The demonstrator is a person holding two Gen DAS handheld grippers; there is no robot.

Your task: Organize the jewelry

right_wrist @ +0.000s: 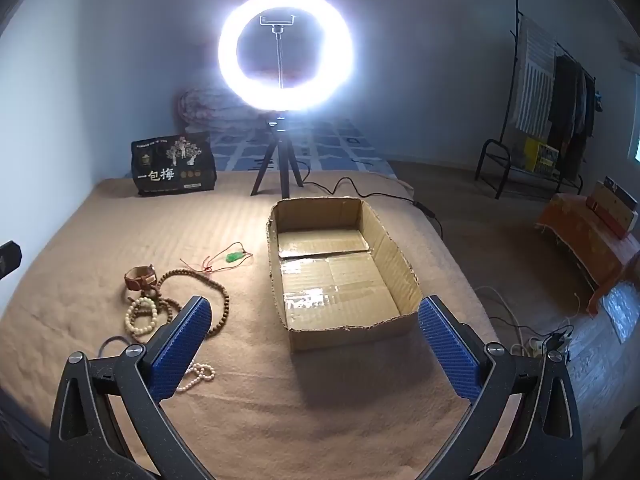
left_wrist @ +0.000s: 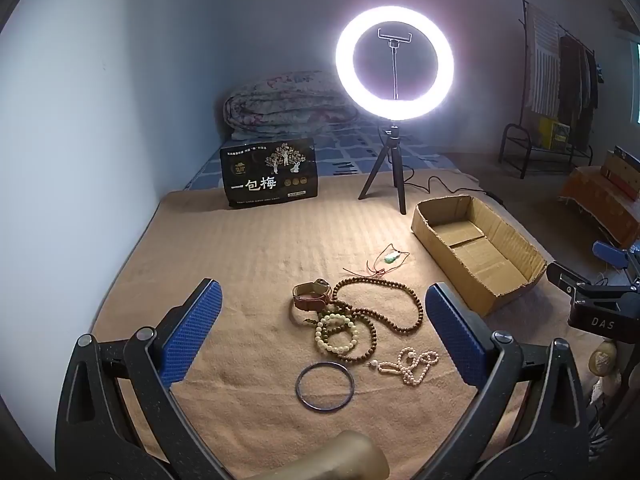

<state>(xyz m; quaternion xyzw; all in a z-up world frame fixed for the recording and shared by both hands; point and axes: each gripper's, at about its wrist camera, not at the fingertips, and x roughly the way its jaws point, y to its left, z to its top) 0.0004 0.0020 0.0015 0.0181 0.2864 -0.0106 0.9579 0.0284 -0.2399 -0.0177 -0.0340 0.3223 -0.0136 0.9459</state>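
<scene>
Jewelry lies in a loose heap on the tan blanket. It holds a brown leather watch, a long brown bead necklace, a cream bead bracelet, a pale pearl strand, a dark bangle and a green pendant on a red cord. My left gripper hovers open above the heap, touching nothing. An open, empty cardboard box stands right of the jewelry. My right gripper is open before the box's near wall, holding nothing.
A lit ring light on a black tripod stands at the back, its cable trailing right. A black snack bag leans behind the blanket, with a folded quilt beyond. A clothes rack and floor cables are at right.
</scene>
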